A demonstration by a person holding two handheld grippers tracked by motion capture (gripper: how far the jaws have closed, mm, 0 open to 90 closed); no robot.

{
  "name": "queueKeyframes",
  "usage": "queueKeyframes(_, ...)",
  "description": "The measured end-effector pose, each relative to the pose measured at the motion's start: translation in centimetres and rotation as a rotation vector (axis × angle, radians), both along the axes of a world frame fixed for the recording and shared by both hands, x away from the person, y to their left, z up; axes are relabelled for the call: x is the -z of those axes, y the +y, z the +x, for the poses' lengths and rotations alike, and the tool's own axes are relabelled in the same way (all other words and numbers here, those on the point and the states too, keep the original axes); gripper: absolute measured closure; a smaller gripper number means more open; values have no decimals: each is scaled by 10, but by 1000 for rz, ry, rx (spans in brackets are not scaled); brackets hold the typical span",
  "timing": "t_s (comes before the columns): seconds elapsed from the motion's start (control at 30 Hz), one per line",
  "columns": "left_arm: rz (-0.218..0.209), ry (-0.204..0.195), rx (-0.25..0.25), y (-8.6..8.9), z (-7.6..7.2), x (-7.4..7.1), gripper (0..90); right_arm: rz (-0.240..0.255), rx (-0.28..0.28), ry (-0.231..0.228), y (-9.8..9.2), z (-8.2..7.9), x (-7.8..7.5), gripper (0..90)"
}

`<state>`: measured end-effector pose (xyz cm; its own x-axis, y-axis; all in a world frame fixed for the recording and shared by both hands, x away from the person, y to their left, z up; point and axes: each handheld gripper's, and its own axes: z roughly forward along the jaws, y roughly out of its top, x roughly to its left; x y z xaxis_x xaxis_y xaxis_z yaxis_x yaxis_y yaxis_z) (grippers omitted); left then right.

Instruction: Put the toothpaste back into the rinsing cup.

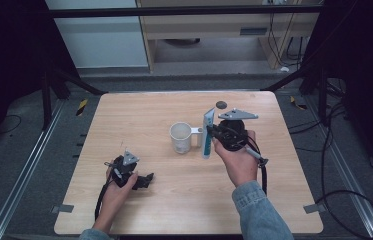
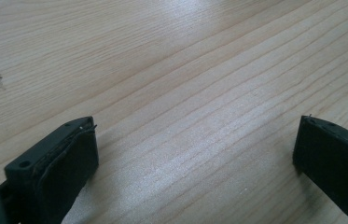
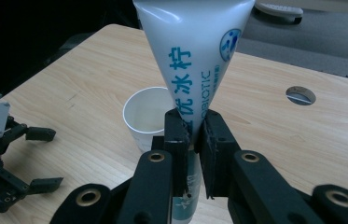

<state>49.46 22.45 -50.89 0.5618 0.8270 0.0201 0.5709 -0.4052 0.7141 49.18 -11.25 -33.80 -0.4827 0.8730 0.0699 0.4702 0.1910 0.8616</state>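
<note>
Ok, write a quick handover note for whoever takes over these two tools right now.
Right tool: shut on the toothpaste tube, held upright just right of the white cup.
Left tool: open, holding nothing, resting on the table near its front left.
Done: tube gripped and brought beside the cup.
Left, probably: move the tube over the cup and set it inside, then release. The cup looks empty.
Note the small round hole in the tabletop behind the tube.

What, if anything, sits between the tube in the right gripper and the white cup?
Nothing visible. The white-and-teal squeeze tube, clamped in the right gripper, stands beside the white handled cup with bare wooden table between them.
</note>
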Motion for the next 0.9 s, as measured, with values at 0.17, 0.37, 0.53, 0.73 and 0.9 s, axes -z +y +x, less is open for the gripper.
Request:
queueKeyframes(0.17, 0, 0, 0, 0, 0, 0, 0, -2, 16, -38, 6, -5, -1, 819)
queueKeyframes(0.37, 0, 0, 0, 0, 0, 0, 0, 21, 36, -77, 11, -8, -7, 819)
queueKeyframes(0.53, 0, 1, 0, 0, 0, 0, 0, 33, 35, -98, 20, -10, -13, 819)
queueKeyframes(0.73, 1, 1, 0, 0, 0, 0, 0, 35, 25, -125, 30, -6, -24, 819)
queueKeyframes(0.9, 1, 1, 0, 0, 0, 0, 0, 38, 23, -144, 35, 1, -31, 819)
